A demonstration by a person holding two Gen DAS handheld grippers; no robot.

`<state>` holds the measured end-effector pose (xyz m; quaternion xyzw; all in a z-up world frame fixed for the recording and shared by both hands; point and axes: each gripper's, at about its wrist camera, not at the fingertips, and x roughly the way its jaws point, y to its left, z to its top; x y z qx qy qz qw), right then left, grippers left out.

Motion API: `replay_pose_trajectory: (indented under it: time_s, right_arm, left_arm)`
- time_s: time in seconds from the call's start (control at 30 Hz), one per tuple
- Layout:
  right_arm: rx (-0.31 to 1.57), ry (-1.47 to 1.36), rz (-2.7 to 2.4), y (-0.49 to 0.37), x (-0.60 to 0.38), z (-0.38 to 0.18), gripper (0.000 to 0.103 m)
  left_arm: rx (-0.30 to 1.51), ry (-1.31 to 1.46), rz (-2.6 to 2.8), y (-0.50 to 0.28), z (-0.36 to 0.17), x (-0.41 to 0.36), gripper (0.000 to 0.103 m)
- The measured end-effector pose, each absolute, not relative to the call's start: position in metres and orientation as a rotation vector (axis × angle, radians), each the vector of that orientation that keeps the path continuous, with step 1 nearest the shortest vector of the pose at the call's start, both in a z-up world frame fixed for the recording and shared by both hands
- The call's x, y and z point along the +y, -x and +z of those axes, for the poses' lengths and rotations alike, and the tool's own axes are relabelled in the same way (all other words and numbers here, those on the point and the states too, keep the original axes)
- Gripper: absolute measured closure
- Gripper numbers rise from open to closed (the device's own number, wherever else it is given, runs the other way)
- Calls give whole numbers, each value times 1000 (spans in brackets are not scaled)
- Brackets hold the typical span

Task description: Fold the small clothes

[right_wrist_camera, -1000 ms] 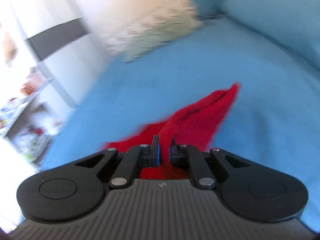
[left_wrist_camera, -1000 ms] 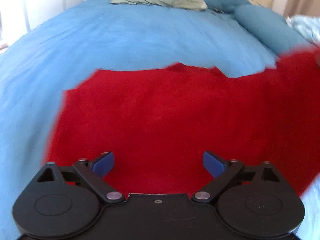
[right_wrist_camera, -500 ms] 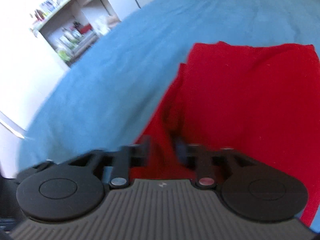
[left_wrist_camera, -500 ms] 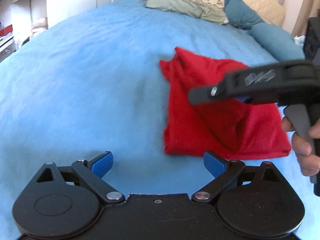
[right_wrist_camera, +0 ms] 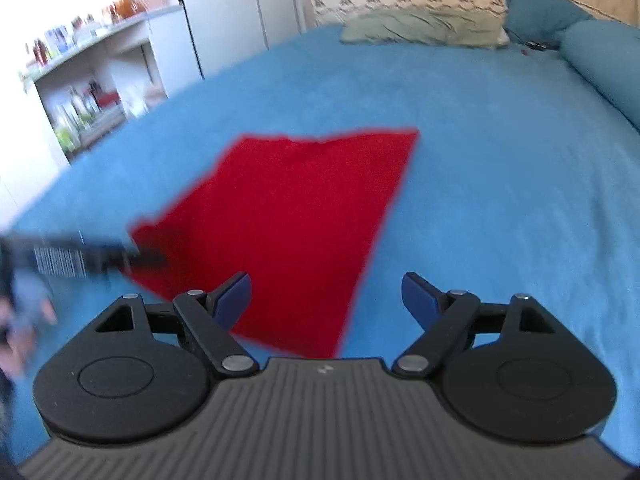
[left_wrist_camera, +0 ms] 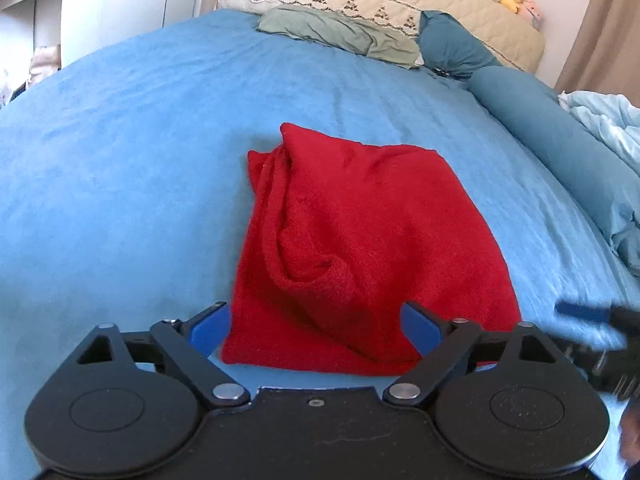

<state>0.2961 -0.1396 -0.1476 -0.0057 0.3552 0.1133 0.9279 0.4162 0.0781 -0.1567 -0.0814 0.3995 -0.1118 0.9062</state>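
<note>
A red garment (left_wrist_camera: 360, 240) lies folded into a rough rectangle on the blue bedspread (left_wrist_camera: 120, 160), with a loose bulge near its front left. My left gripper (left_wrist_camera: 316, 326) is open, its blue pads on either side of the garment's near edge, holding nothing. In the right wrist view the same garment (right_wrist_camera: 296, 216) lies ahead and to the left. My right gripper (right_wrist_camera: 326, 294) is open and empty above the garment's near right corner. The right gripper shows blurred at the right edge of the left wrist view (left_wrist_camera: 592, 320).
A green pillow (left_wrist_camera: 340, 32), teal pillows (left_wrist_camera: 452, 44) and a teal bolster (left_wrist_camera: 560, 140) lie at the head and right of the bed. A crumpled pale blue sheet (left_wrist_camera: 608, 120) is at far right. Shelves with bottles (right_wrist_camera: 80, 80) stand left of the bed.
My right gripper was shut on the red garment, laid it over into a fold, then opened and pulled back. My left gripper stayed open and moved closer to the garment's near edge.
</note>
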Motion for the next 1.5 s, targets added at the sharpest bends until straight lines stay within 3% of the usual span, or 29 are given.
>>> replay_pose_trajectory:
  time_s: [0.33, 0.37, 0.4, 0.57, 0.7, 1.13, 1.17, 1.23, 1.27, 1.3, 1.5]
  right_arm:
    - [687, -1, 123, -291, -123, -182, 17]
    - [683, 18, 115, -294, -122, -180, 21]
    - [669, 28, 108, -293, -121, -179, 29]
    - [659, 17, 81, -295, -129, -173, 29]
    - [731, 16, 55, -301, -133, -192, 29]
    - [797, 119, 145, -285, -147, -171, 27]
    - [797, 119, 160, -281, -150, -163, 25]
    - [781, 87, 205, -277, -160, -140, 20]
    - [775, 62, 219, -278, -165, -129, 9]
    - [772, 28, 229, -282, -169, -118, 0]
    - [857, -297, 304, -347, -193, -89, 0]
  left_arm:
    - [819, 182, -207, -421, -162, 85, 32]
    - [822, 182, -202, -423, -162, 86, 48]
    - [831, 176, -188, -427, -163, 88, 87]
    - [861, 267, -135, -420, -166, 118, 90]
    - [859, 306, -114, -408, -185, 127, 87]
    - [812, -159, -184, -386, -151, 94, 78]
    - [801, -177, -195, -383, -142, 96, 74]
    - [771, -182, -222, -382, -121, 101, 45]
    - [767, -178, -236, -387, -112, 103, 18]
    - [764, -159, -254, -396, -100, 106, 4]
    - [906, 106, -335, -487, -97, 123, 5]
